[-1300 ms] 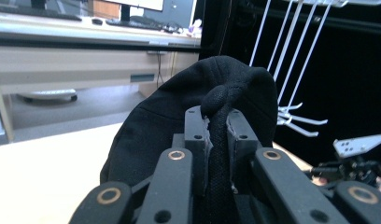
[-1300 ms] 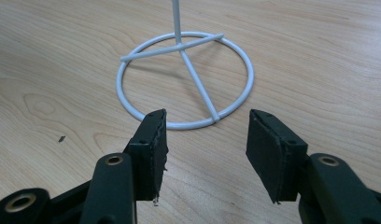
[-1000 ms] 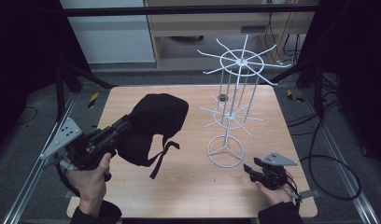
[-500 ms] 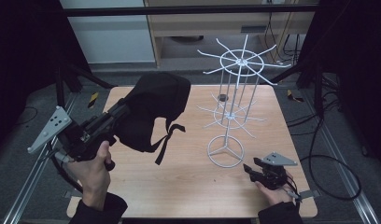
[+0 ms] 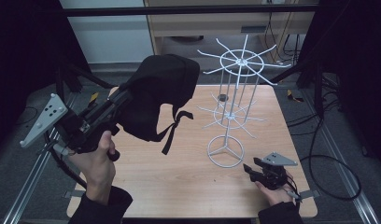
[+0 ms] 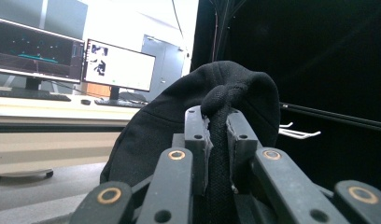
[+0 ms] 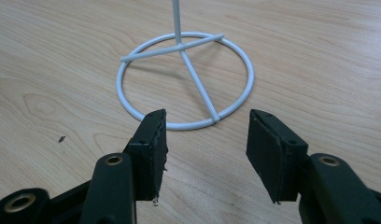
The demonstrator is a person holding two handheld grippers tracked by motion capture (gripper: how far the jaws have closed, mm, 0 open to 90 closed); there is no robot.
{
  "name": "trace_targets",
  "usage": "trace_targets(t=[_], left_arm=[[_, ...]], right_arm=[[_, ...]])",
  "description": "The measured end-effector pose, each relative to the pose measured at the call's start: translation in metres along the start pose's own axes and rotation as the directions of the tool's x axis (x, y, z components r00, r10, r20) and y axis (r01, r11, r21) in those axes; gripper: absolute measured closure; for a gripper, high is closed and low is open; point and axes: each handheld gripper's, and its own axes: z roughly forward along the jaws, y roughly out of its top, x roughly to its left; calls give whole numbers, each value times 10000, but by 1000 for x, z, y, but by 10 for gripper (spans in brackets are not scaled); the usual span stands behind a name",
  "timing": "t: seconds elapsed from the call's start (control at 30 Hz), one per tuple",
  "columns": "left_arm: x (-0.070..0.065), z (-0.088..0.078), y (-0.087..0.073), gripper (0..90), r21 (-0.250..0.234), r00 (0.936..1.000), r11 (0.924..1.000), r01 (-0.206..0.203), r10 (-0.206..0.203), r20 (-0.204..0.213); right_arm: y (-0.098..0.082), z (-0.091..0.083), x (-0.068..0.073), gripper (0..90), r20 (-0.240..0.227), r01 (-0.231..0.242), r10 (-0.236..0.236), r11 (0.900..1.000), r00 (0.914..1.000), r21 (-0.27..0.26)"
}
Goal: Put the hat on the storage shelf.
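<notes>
A black cap (image 5: 160,93) hangs in the air above the table's left half, its strap (image 5: 175,126) dangling below. My left gripper (image 5: 124,95) is shut on the cap's edge; in the left gripper view the jaws pinch a fold of the black fabric (image 6: 219,135), with the cap's crown (image 6: 170,126) bulging beyond them. A white wire rack (image 5: 235,88) with radial hooks stands at the table's centre right on a ring base (image 5: 225,151). My right gripper (image 5: 248,169) rests low by the table's front right, open, with nothing between its pads, pointing at the ring base (image 7: 184,79).
The wooden table (image 5: 179,182) has bare surface in front of the rack and under the cap. Metal frame rails (image 5: 30,177) run along both sides. Monitors (image 6: 118,65) on a desk show beyond the cap in the left gripper view.
My left gripper has lifted the cap off the table and carried it up and a little toward the rack. The right gripper has stayed where it was.
</notes>
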Motion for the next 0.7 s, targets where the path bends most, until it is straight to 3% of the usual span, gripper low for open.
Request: trace_targets(t=[0.7], left_arm=[[-11,43,-10,812,629,9997,9980,-22,6,251]], right_arm=[[0,0,0,478,-46,21,-21,10000,10000,-16]])
